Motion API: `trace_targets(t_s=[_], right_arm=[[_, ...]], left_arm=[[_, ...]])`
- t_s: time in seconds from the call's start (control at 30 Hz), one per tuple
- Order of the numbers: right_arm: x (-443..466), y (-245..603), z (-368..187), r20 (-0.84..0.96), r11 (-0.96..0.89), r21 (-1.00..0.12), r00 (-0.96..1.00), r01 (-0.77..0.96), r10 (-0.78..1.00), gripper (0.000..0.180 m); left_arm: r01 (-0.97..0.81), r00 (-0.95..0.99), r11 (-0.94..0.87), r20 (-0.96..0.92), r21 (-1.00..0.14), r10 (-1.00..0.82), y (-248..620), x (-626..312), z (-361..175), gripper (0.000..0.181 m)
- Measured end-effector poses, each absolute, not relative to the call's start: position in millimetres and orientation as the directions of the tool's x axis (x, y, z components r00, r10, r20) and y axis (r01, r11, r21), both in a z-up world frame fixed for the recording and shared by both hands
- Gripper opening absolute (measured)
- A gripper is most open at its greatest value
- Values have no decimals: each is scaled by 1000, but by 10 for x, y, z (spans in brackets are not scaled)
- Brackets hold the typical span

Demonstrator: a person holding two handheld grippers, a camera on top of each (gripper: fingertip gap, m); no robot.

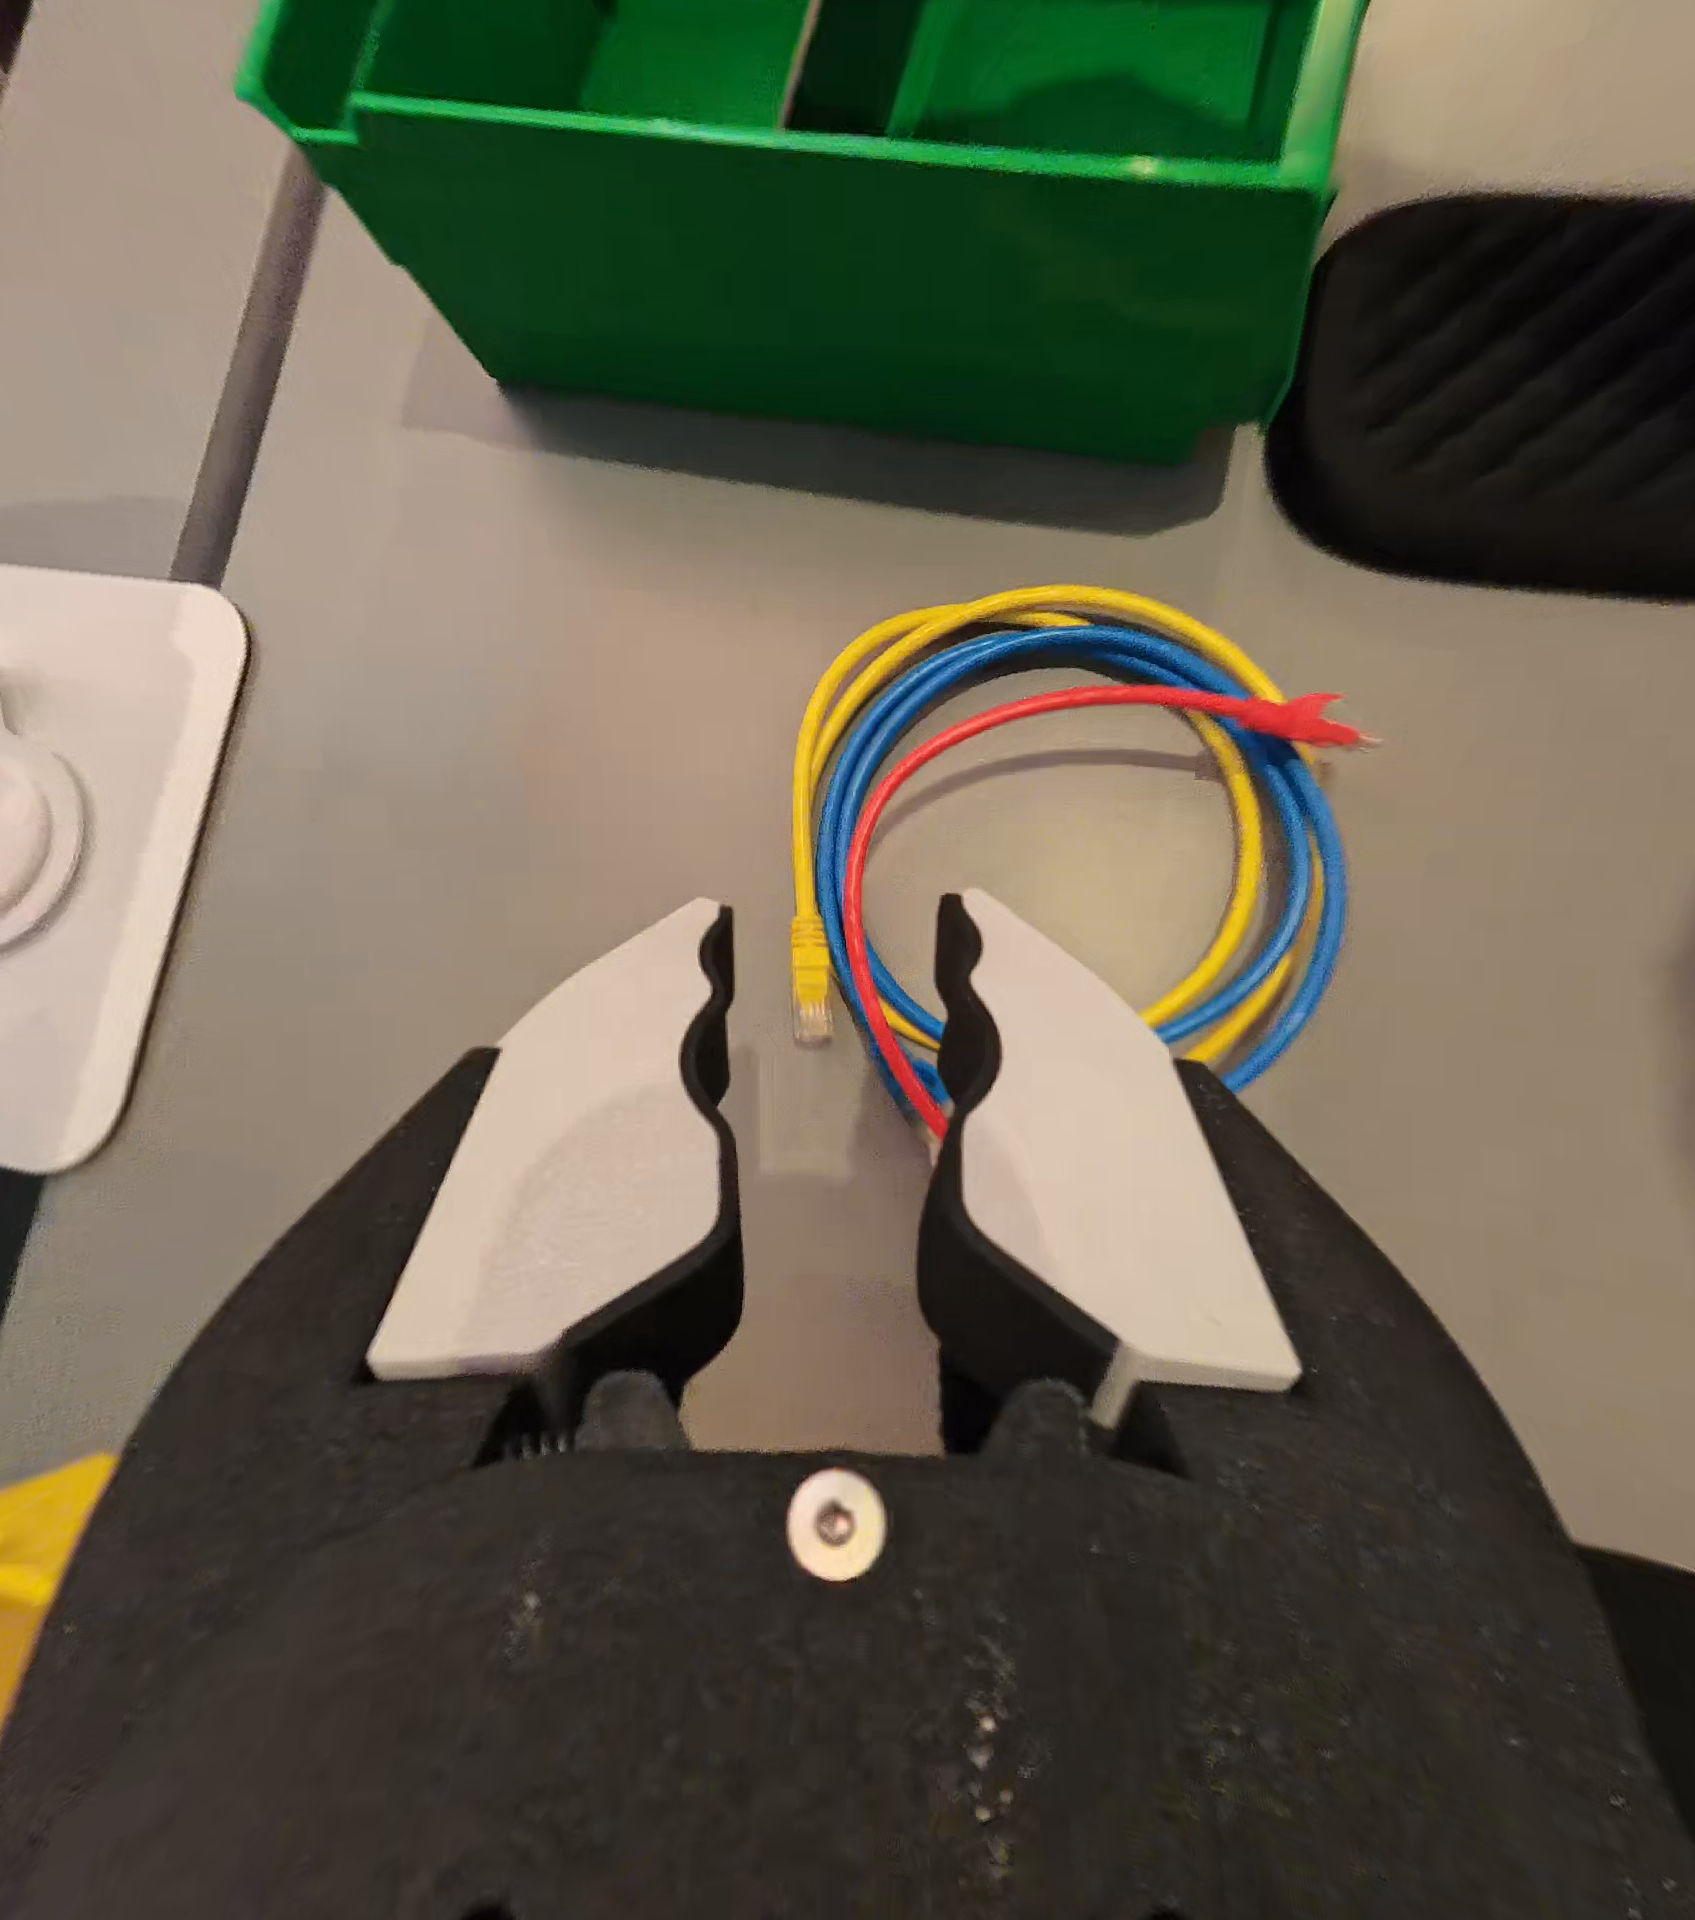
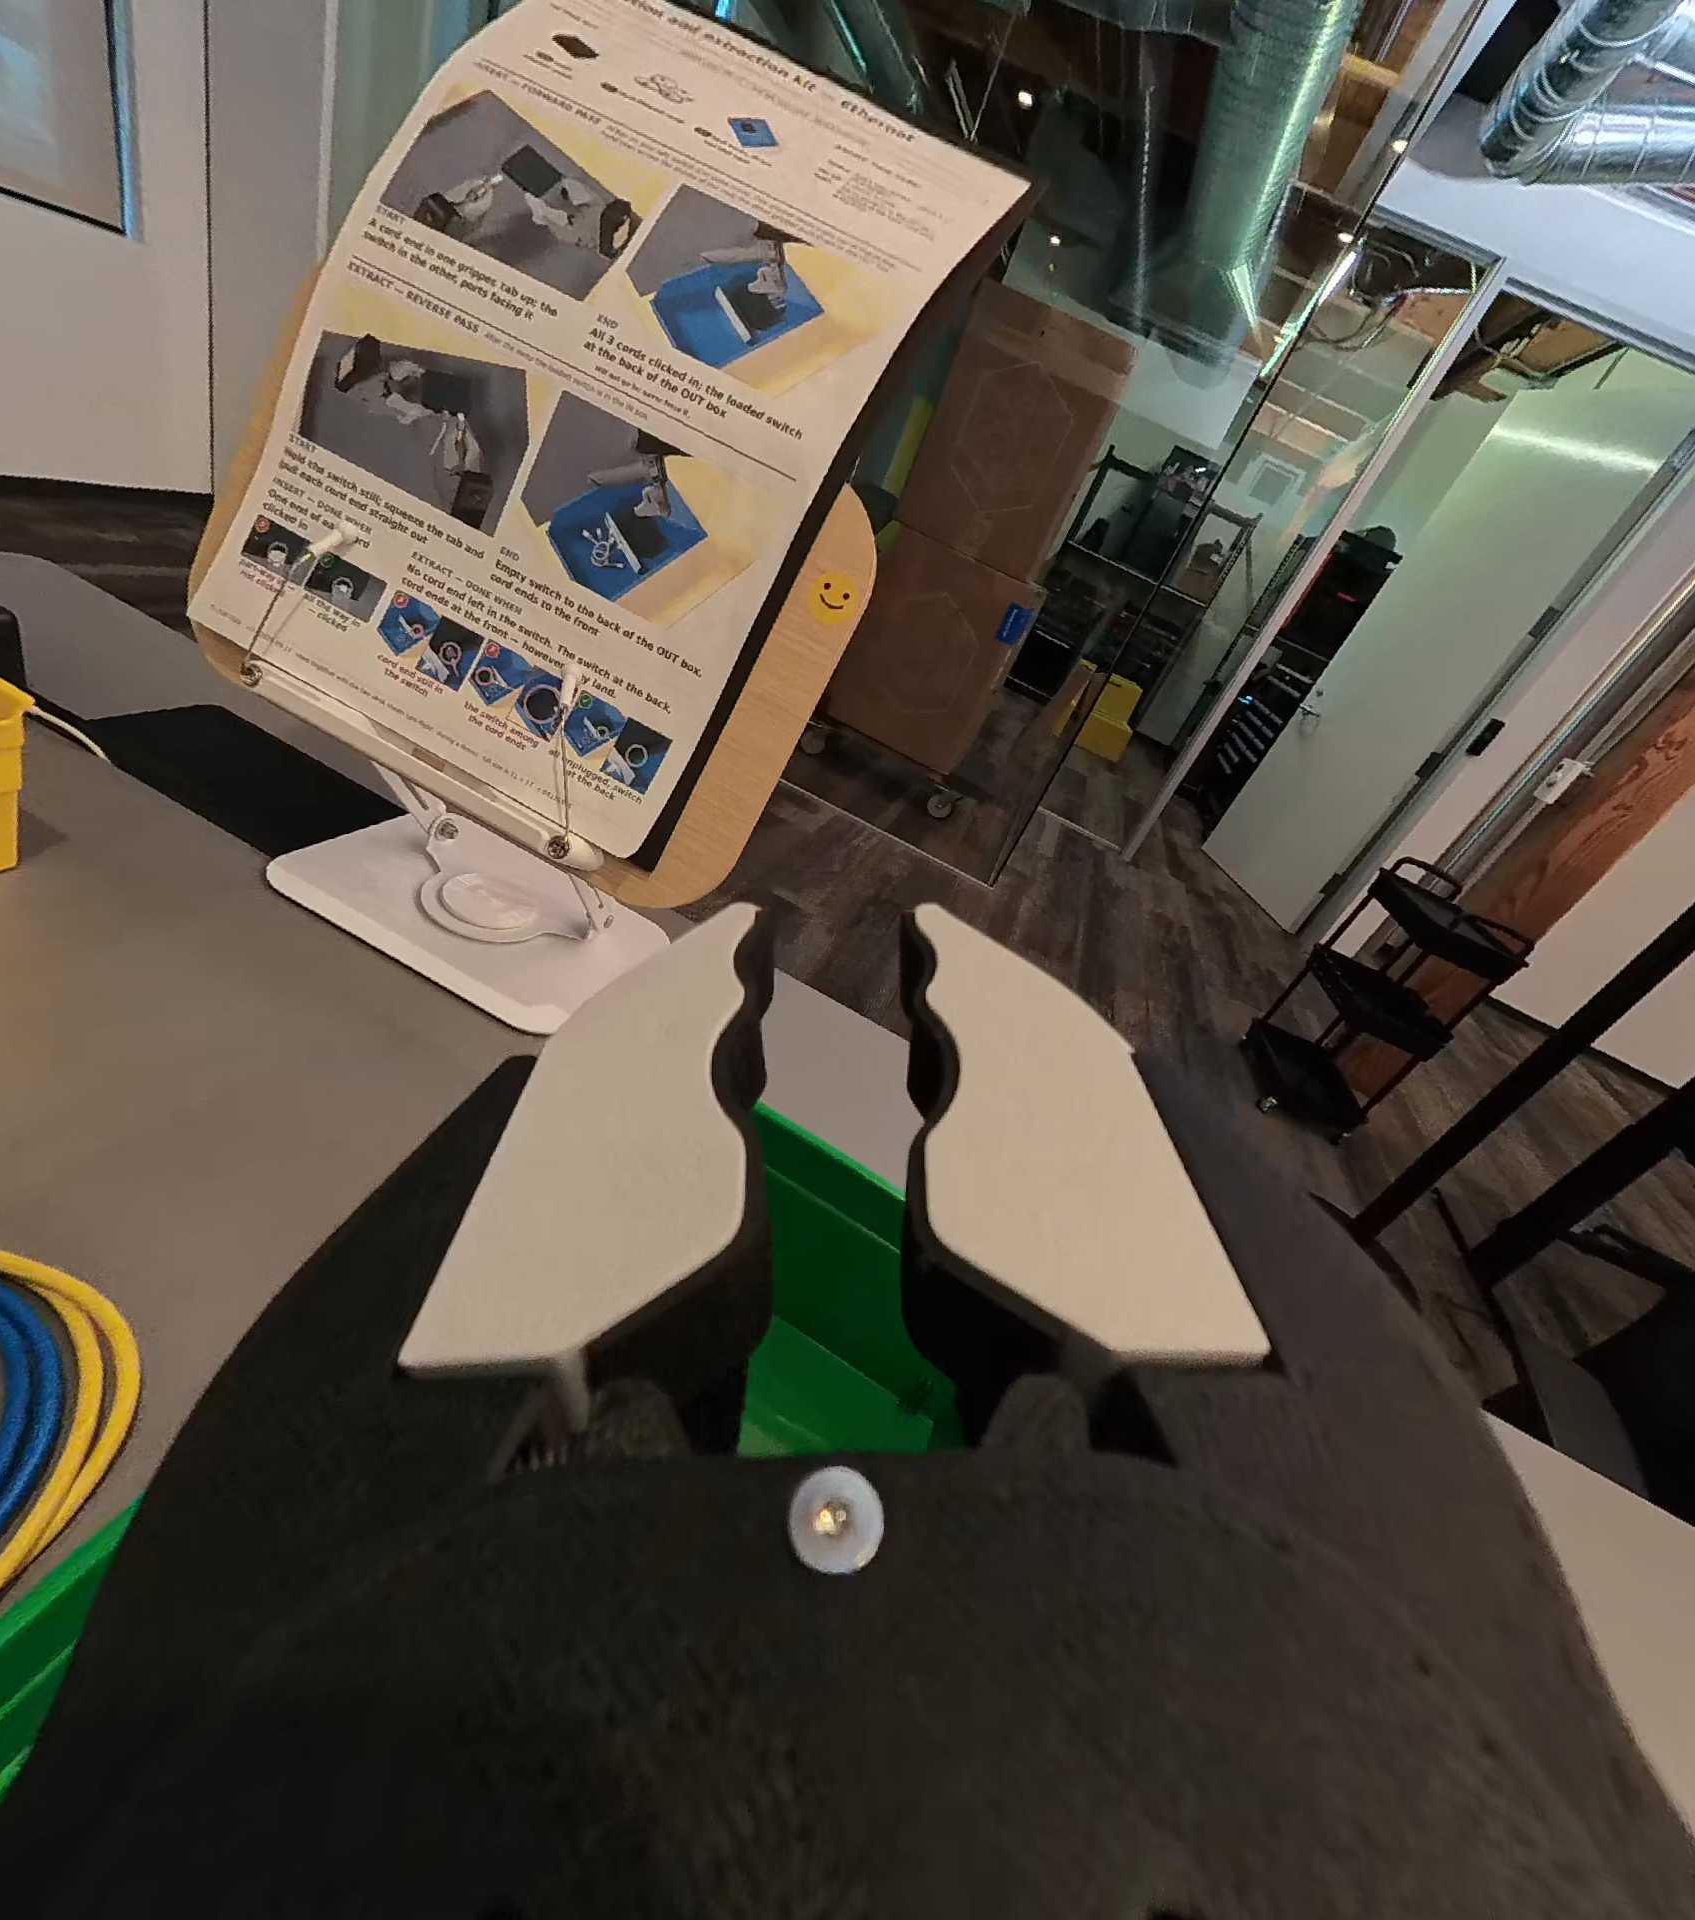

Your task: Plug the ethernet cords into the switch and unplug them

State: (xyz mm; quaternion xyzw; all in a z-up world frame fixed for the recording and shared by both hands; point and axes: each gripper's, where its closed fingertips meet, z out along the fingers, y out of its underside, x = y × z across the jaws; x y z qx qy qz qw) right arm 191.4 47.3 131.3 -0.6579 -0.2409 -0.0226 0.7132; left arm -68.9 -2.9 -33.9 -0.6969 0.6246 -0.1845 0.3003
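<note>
We are hovering the left gripper [image 1: 832, 966], jaws apart and empty, over the cords [image 1: 1061, 831]; the yellow plug [image 1: 810, 982] is lying between its tips. The right gripper [image 2: 835, 982], also open and empty, is hanging above the green bin [image 2: 822, 1299]. Nothing looks plugged yet. No switch is showing; the bin's inside is mostly hidden.

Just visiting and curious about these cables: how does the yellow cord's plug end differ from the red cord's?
The yellow plug lies at the near side of the coil, just ahead of the open left hand-held gripper; the red plug lies at the far right side, away from it. The yellow one points toward the camera, while the red one points right, crossing over the blue cord. Both lie loose on the grey table, plugged into nothing.
</note>
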Motion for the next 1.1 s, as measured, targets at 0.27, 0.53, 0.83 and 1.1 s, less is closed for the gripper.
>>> trace_targets(t_s=[0.27,0.53,0.83,1.1], right_arm=[[1902,516,1263,391,110,-920,878,375,276,24],[1855,590,1172,424,71,-904,865,421,269,24],[1948,720,977,527,-78,-833,829,547,185,25],[2028,714,986,525,-93,-836,837,541,155,25]], left_arm=[[-842,342,-99,-383,-530,-858,509,-1899,16,29],[-989,95,-24,-515,-143,-852,1135,-3085,-420,34],[-987,-150,161,-286,-14,-946,1276,-3108,-1091,54],[-963,-251,264,-169,-60,-953,1358,-3027,-1416,64]])
